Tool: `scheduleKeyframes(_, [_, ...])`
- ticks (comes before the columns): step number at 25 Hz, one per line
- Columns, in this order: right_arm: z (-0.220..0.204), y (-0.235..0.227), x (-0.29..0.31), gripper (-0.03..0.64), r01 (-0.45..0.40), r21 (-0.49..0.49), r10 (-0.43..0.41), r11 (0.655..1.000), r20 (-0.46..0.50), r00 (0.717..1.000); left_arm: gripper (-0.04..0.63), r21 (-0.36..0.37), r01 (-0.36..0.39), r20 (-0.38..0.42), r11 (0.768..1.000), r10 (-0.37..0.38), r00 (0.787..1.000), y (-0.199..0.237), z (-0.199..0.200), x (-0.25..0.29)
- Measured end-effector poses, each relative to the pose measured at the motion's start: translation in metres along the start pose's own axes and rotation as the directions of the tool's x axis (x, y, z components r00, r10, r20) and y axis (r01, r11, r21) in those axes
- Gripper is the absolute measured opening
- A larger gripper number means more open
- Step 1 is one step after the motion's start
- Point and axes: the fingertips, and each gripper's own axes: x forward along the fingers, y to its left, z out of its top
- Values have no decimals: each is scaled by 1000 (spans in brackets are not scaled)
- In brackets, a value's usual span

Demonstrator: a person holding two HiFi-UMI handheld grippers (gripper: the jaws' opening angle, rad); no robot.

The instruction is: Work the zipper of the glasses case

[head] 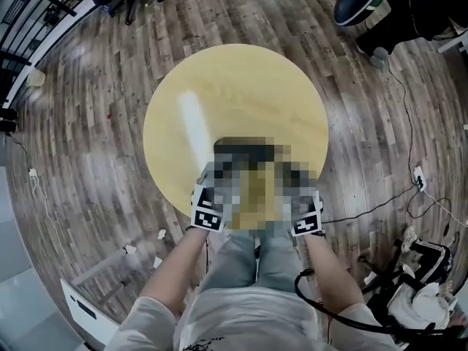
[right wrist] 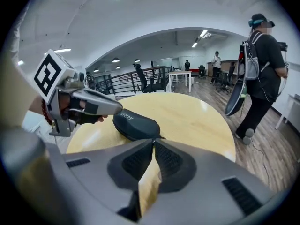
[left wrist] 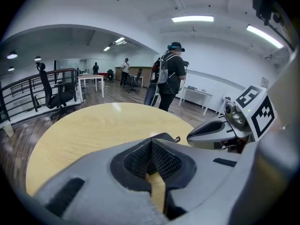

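The round, pale-yellow wooden counter [head: 183, 108] carries one thing only. It is the black, oval, soft-shelled glasses case [right wrist: 136, 123], which lies on the half of the counter nearest us, between our two tools.

Its long axis runs roughly from one claw to the other, crosswise in front of us. The left claw [right wrist: 118, 110] is at the lettered end, with its tip touching the shell there. In the left gripper view its ribbed pads are clenched tip to tip, with the case's dark edge rising right behind them. We cannot settle whether a fold of that edge is caught between them.

The right claw [right wrist: 153, 143] is clenched too, pads meeting at the tips, and we see nothing clearly pinched between them. From this claw the case lies just ahead and a little to the left.

The small, dark, hooked zipper pull [left wrist: 177, 138] sticks out from the case's pointed end. It is just beyond the right claw's tips and well away from the left claw. In our judgement the right claw is the one to take the pull, drawing it along the case's length while the left steadies the far end. The pull is thin and could easily slip out.
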Motion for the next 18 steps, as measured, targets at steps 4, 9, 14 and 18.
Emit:
scheduleKeyframes(4, [-2,3,13,0,-10,-60,9,998,-18,1000,6,51,6,-7,999,-6,1000,9,-4,10])
scheduleKeyframes(9, [-5,2,25,2,-12,-96,9,995,-34,999,6,88,8,-13,996,-7,1000,14,-1,24])
scheduleKeyframes(14, [-16,5,34,12,-28,-89,21,996,-84,996,6,89,20,-27,996,-18,999,21,3,30])
scheduleKeyframes(18, [-11,2,40,30,-41,-155,20,987,-132,991,6,93,30,-37,995,-27,999,20,5,31])
